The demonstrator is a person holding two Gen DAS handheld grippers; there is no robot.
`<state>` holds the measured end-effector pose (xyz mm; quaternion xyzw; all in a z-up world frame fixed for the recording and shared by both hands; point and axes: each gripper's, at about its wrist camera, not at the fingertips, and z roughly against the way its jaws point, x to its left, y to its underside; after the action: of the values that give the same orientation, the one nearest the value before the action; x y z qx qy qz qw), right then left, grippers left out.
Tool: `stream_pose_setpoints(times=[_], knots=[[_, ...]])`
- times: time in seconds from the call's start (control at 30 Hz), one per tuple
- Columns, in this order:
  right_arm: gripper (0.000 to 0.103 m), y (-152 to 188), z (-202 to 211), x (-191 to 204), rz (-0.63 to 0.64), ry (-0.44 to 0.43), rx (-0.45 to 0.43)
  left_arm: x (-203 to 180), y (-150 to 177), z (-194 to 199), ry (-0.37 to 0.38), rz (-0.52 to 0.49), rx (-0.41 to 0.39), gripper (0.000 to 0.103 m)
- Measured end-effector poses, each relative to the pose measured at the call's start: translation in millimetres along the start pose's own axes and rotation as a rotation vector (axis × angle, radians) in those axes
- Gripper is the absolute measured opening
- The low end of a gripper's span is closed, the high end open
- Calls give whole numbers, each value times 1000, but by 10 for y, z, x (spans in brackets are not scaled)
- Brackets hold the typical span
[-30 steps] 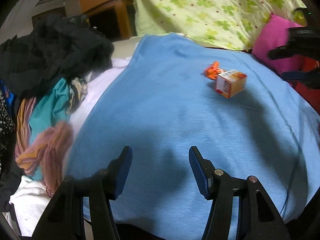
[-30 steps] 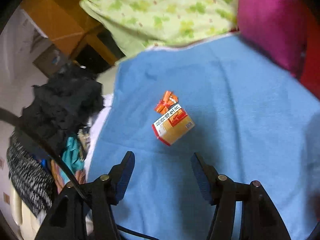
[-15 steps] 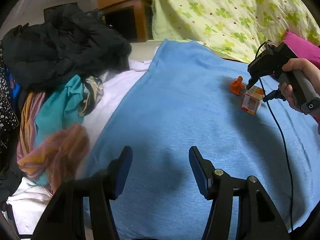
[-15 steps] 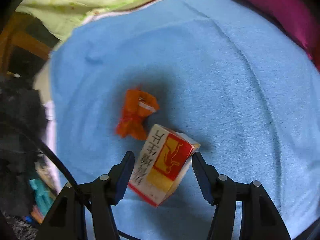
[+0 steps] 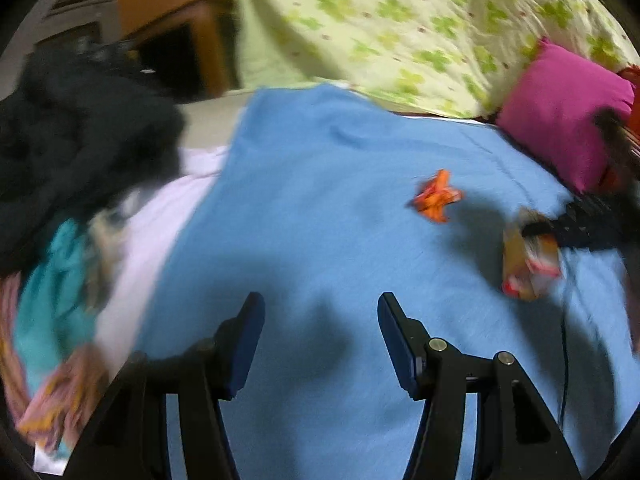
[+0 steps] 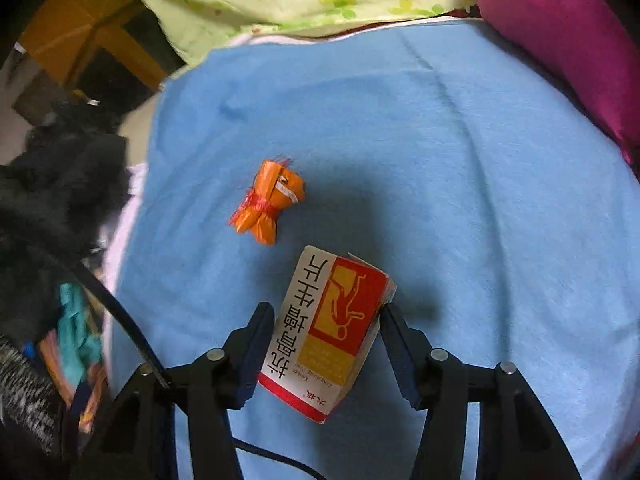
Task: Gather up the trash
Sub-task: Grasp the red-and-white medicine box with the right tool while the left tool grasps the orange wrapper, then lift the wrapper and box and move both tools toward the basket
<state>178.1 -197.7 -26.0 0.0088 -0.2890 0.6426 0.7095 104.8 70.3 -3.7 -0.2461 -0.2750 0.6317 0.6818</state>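
A small red, yellow and white carton stands tilted between the pads of my right gripper, whose jaws are closing and press on both its sides. In the left wrist view the same carton is blurred at the right, with the black right gripper on top of it. A crumpled orange wrapper lies on the blue blanket just beyond the carton, also the orange wrapper ahead of my left gripper. That gripper hangs open over bare blanket with nothing between its fingers.
A heap of dark and coloured clothes lines the blanket's left side. A pink pillow and a green flowered quilt border the far side. Wooden furniture stands behind. A black cable trails at my right gripper's left.
My right gripper came down over the carton, closed on it and drew it away from the orange wrapper. The left gripper slid sideways over the blanket, still open.
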Motion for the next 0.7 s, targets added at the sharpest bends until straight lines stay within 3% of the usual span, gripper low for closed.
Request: stream_pose_setpoints(times=[0.2, 0.47, 0.57, 0.6, 0.7], knots=[[58, 272, 349, -507, 0, -128, -24, -686, -586, -811, 131, -76, 95, 60], [58, 474, 656, -929, -24, -280, -86, -1113, -954, -1629, 103, -81, 169, 60], [58, 530, 697, -1005, -27, -298, -114, -1128, -966, -1700, 126, -45, 183, 44], [58, 549, 706, -1019, -31, -303, -124, -1139, -960, -1677, 127, -51, 183, 30], [58, 628, 737, -1041, -47, -298, -140, -1142, -917, -1567, 149, -49, 187, 29]])
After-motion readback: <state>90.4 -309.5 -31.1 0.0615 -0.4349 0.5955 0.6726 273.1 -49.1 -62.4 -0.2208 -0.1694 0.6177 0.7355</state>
